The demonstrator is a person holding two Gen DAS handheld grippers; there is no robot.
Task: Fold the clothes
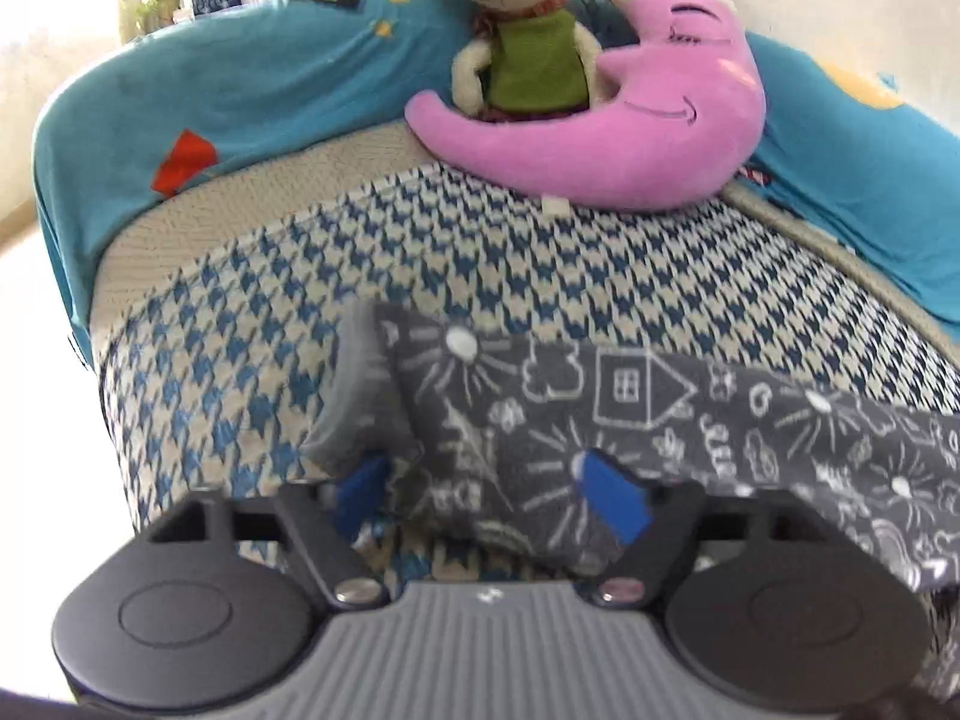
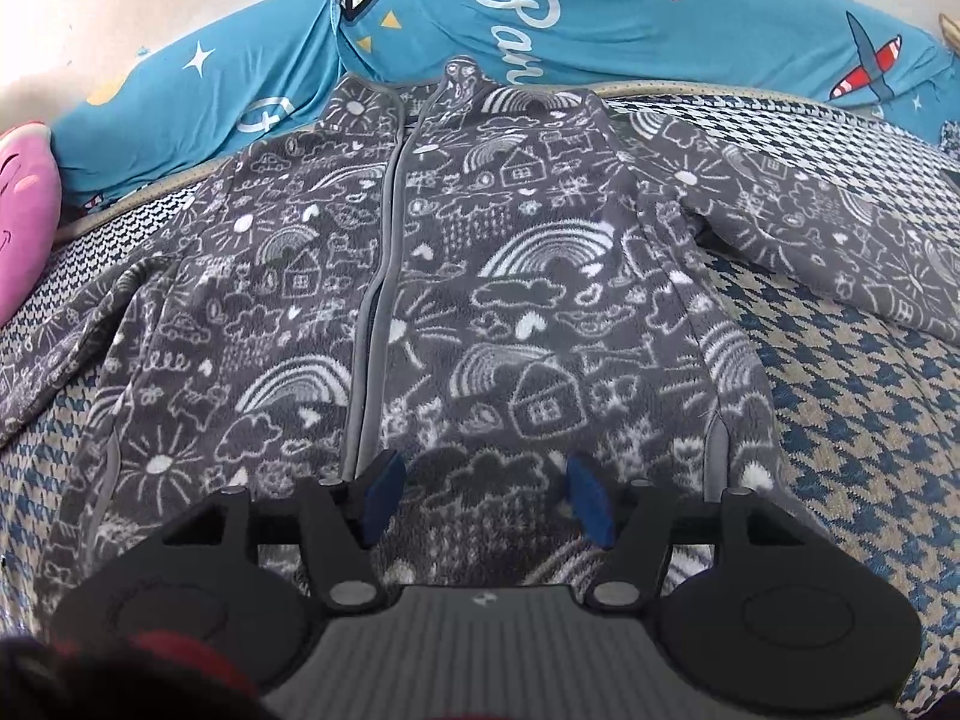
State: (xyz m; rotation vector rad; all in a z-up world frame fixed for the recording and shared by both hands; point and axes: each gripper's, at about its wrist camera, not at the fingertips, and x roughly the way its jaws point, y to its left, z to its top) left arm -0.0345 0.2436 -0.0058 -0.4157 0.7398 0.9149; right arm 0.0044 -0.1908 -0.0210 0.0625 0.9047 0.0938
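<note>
Left wrist view: left gripper (image 1: 489, 495) angled down toward the bed, tilted a bit. Its blue pads (image 1: 612, 498) sit either side of the sleeve (image 1: 540, 420) of the grey doodle-print fleece jacket; the cuff end bunches between them. Looks like the jaws are clamped on the sleeve, cloth lifted off the houndstooth blanket (image 1: 240, 360). Beyond the sleeve: pink moon pillow (image 1: 630, 138) with a plush rabbit (image 1: 528, 36) propped on it, teal bedding (image 1: 210, 90) behind.

Right wrist view: right gripper (image 2: 483, 498) pitched down over the jacket (image 2: 450, 270), just above its lower hem and right of the grey zipper line (image 2: 375, 312). Jaws apart, nothing pinched, fleece only beneath. Jacket lies flat, front up, zipped, collar toward the teal bedding (image 2: 600, 18), sleeves spread to both sides on the houndstooth blanket (image 2: 840, 420).
</note>
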